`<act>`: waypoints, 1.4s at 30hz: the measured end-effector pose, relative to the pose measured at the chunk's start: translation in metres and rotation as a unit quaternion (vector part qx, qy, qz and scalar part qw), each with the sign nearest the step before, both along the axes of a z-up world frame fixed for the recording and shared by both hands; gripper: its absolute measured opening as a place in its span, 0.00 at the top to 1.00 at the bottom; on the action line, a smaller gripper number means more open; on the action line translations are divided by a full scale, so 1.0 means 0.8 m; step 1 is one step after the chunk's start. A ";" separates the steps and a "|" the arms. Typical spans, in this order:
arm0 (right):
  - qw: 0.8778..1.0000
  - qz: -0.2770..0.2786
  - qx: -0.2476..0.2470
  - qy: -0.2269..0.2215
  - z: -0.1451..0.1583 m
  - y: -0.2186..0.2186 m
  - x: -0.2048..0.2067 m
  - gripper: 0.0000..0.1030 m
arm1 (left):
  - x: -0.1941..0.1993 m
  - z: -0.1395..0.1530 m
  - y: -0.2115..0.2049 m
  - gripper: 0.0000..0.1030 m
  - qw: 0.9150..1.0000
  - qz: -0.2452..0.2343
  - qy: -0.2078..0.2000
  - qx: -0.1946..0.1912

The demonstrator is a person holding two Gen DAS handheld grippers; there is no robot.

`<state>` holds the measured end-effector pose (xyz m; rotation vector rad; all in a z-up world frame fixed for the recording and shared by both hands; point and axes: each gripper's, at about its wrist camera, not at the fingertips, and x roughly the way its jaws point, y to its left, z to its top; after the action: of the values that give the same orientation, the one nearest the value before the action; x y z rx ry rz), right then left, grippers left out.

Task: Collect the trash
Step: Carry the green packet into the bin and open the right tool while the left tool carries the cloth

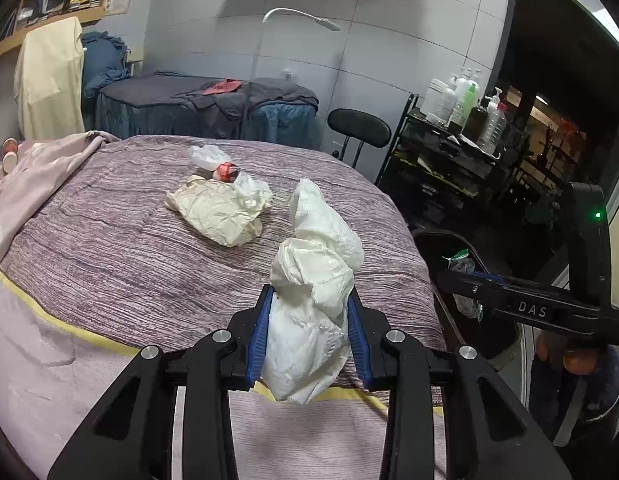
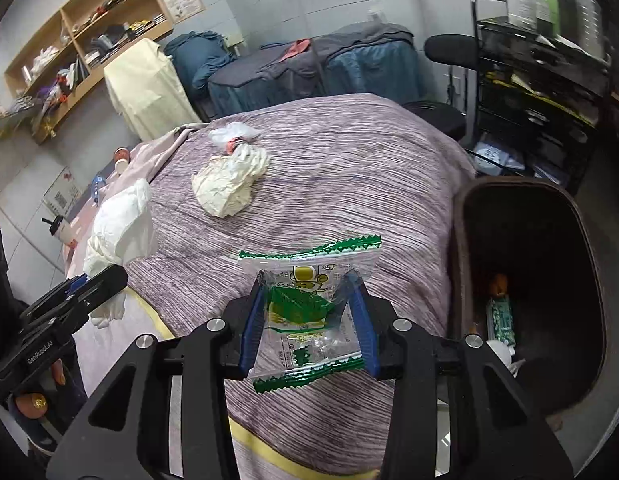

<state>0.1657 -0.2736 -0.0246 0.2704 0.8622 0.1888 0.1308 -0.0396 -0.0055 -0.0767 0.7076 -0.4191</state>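
Left wrist view: a crumpled wad of white tissue [image 1: 313, 300] sits pinched between the blue pads of the left tool [image 1: 309, 332], whose jaws are closed partway against its sides; the wad bulges above and hangs below the pads, held clear of the bed [image 1: 109, 240]. Beyond it on the bed's striped purple cover lies a crumpled cream paper bag [image 1: 217, 212], and touching the far edge of that bag is a knotted clear plastic bag [image 1: 217, 162] with something red inside. To the right of the bed, past its edge, the right tool [image 1: 469, 276] is seen from the side over a dark bin [image 1: 505, 336], a bit of green wrapper [image 1: 455, 258] showing at its tip.

Right wrist view: the green and clear snack wrapper [image 2: 309, 312] is gripped flat between the right tool's [image 2: 309, 320] blue pads, jaws partly closed on its two side edges, above the near edge of the bed [image 2: 349, 184]. Just right of the bed stands the open dark bin [image 2: 465, 240], with a green packet [image 2: 500, 316] and other scraps at its bottom. The cream paper bag [image 2: 225, 188] and the knotted plastic bag [image 2: 231, 134] lie farther back on the bed. At the bed's left side the left tool [image 2: 83, 282] holds the white tissue [image 2: 121, 228].
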 end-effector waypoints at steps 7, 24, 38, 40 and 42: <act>0.998 -0.060 0.011 0.004 -0.010 -0.062 -0.024 0.60 | -0.009 0.002 -0.043 0.66 0.999 -0.039 -0.001 0.002; 0.982 -0.189 0.016 0.017 -0.047 -0.189 -0.044 0.60 | -0.017 -0.001 -0.116 0.66 0.995 -0.102 0.005 0.010; 0.976 -0.212 0.021 0.044 -0.102 -0.224 -0.001 0.48 | -0.013 -0.013 -0.156 0.66 0.991 -0.129 0.014 0.023; 0.976 -0.212 0.021 0.041 -0.107 -0.223 0.001 0.36 | -0.014 -0.013 -0.160 0.66 0.991 -0.132 0.014 0.025; 0.975 -0.216 0.022 0.035 -0.109 -0.222 0.000 0.27 | -0.014 -0.013 -0.163 0.66 0.990 -0.134 0.014 0.026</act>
<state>0.1659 -0.4510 -0.1119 0.5008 0.8502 -0.2090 0.1192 -0.1697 -0.0160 0.0635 0.7595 -0.6580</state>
